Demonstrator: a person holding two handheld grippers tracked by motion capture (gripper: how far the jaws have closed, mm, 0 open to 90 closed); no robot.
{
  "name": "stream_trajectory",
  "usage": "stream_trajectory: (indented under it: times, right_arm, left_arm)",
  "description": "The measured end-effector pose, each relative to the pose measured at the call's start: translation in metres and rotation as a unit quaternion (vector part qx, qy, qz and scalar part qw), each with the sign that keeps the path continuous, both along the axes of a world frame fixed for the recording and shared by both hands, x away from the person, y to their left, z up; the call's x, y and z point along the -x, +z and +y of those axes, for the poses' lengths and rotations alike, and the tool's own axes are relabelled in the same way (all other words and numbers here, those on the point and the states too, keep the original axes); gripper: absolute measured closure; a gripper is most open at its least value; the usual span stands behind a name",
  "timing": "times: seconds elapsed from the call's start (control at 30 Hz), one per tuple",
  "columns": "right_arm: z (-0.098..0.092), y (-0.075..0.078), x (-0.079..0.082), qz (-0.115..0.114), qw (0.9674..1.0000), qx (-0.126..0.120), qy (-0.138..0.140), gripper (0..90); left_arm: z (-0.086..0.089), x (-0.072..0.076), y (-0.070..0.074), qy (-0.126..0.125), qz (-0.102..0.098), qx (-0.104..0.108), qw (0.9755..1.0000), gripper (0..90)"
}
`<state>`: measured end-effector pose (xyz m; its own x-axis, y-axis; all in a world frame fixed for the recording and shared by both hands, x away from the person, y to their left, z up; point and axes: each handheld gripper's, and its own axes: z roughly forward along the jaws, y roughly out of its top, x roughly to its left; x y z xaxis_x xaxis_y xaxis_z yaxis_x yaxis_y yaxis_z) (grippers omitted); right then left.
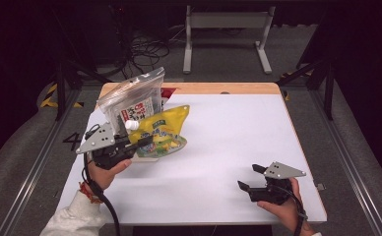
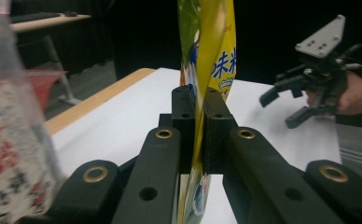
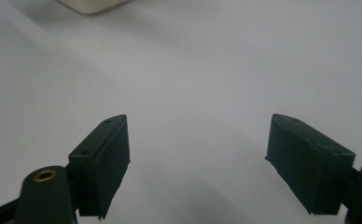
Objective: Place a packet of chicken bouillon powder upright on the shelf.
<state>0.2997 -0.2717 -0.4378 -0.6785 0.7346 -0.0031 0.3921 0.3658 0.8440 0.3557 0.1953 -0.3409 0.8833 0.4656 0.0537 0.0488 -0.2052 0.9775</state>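
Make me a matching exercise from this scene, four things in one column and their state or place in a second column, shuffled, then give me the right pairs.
Things:
1. left gripper
2. right gripper
3. yellow pouch
4. clear bag

States:
A. jaws wide apart, nothing between them
B. transparent, printed packet inside, at the table's far left
C. clamped between two black jaws
D. shut on a thin package

Pairs: 1-D, 2-A, 3-C, 4-B

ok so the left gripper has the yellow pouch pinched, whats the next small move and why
Probably bring the right gripper across toward the clear bag to hold it open. Its jaws stand wide apart with nothing between them, over bare white table, while the left gripper is clamped on the yellow pouch, lifted beside that bag. Whether the bag's mouth is open I cannot tell.
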Motion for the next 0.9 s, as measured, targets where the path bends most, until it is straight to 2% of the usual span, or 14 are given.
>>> stream_trajectory:
  times: [0.17,0.43,0.57,0.63,0.9]
  right_arm:
    - [0.002,-0.003,-0.001,0.008,0.9999,0.007,0.000,20.7]
    - [0.001,-0.004,-0.002,0.010,0.9999,0.007,-0.001,20.6]
    - [0.002,-0.005,-0.001,0.011,0.9999,0.007,0.000,20.6]
    - [0.003,-0.005,-0.001,0.011,0.9999,0.008,0.001,20.5]
    - [0.003,-0.006,-0.002,0.013,0.9999,0.008,0.002,20.4]
  left_arm:
    - [0.014,-0.006,0.002,0.019,-0.004,0.003,0.9998,86.4]
    - [0.030,-0.013,-0.002,0.056,-0.003,-0.008,0.9984,86.4]
    - [0.037,-0.016,-0.007,0.064,0.003,-0.010,0.9979,86.3]
    - [0.039,-0.018,-0.009,0.062,0.002,-0.012,0.9980,86.3]
    - [0.052,-0.023,-0.015,0.055,0.018,-0.025,0.9980,86.3]
